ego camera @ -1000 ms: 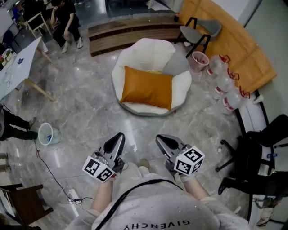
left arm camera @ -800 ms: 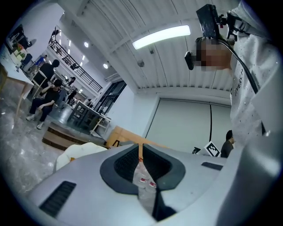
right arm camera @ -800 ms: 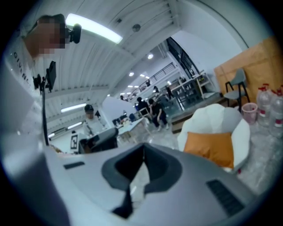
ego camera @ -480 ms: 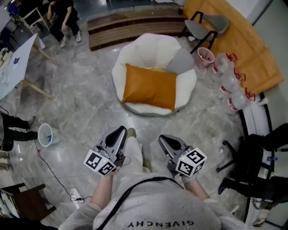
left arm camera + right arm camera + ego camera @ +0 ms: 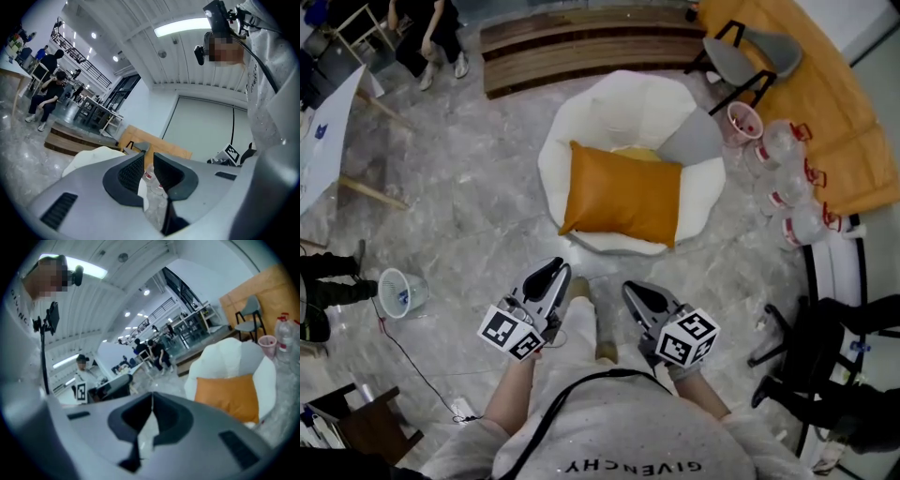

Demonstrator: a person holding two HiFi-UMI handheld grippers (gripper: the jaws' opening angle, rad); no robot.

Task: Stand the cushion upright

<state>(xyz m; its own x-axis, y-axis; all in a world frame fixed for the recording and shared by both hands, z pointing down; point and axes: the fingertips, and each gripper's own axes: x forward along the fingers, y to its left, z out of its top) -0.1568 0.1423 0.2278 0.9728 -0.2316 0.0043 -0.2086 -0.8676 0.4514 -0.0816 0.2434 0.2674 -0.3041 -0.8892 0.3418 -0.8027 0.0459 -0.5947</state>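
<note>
An orange cushion lies flat and tilted on a white petal-shaped floor seat; the right gripper view shows the cushion to the right of the jaws. Both grippers hang in the air short of the seat, touching nothing. My left gripper points at the seat's near left edge. Its jaws are opening, and a narrow gap with nothing in it shows in the left gripper view. My right gripper is shut and empty, its tips meeting.
A pink bin, clear water bottles and a grey chair stand right of the seat. A wooden step lies behind it. A white bin sits on the floor at left, a black office chair at right.
The person has stepped toward the seat, so cushion and seat now lie closer to both grippers. A foot now shows between the grippers.
</note>
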